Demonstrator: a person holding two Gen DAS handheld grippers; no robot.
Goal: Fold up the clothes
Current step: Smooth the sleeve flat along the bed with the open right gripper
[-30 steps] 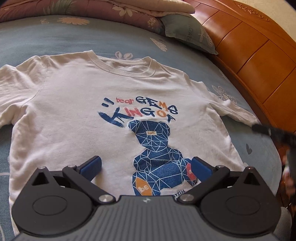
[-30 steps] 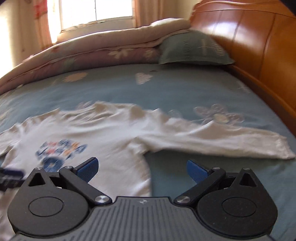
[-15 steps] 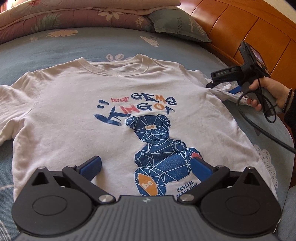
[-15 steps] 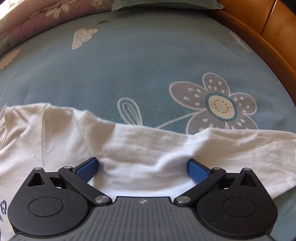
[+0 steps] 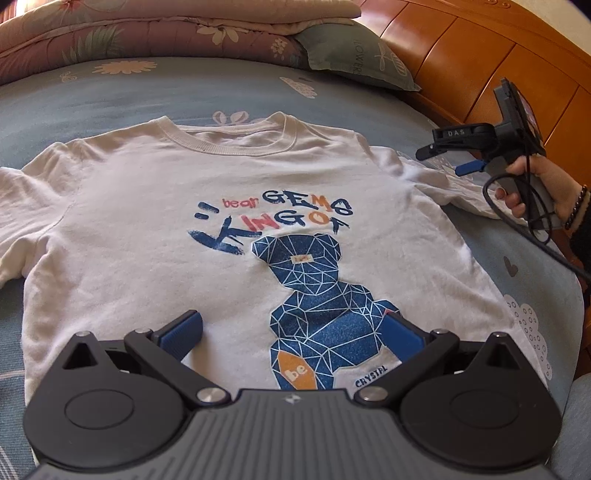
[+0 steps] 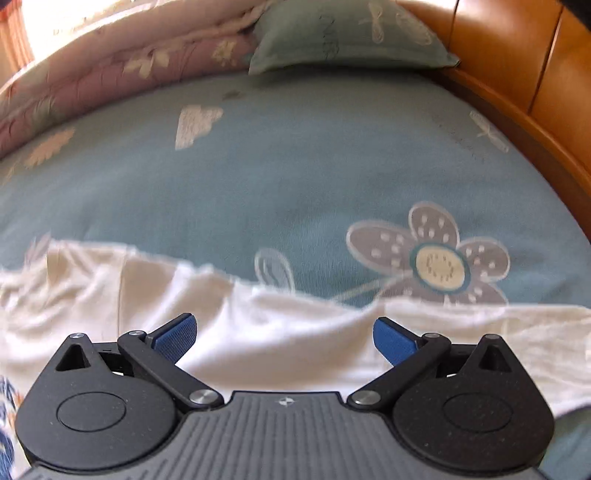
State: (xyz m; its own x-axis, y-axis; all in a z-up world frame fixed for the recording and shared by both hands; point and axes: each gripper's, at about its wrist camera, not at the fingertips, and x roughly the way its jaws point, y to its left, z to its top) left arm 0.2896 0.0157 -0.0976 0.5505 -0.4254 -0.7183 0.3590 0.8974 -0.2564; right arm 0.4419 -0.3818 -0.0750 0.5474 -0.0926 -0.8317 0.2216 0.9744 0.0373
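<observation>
Change: your right gripper (image 5: 448,158) has lifted slightly off the sleeve (image 6: 280,332).
Right gripper: spread wide, empty.
Left gripper (image 5: 291,332): spread wide, empty, above the T-shirt (image 5: 147,229) hem.

1. One white T-shirt (image 5: 155,236) lies spread on the bed (image 5: 147,96), printed with one blue bear (image 5: 317,295).
2. Two grippers: the left gripper (image 5: 291,332) and the right gripper (image 6: 283,334), each with two blue fingers (image 5: 181,330) set wide apart.
3. One hand (image 5: 546,184) shows, on the right gripper's handle.
4. One pillow (image 5: 354,55).
5. One folded quilt (image 5: 147,33).
6. One wooden headboard (image 5: 480,66).
</observation>
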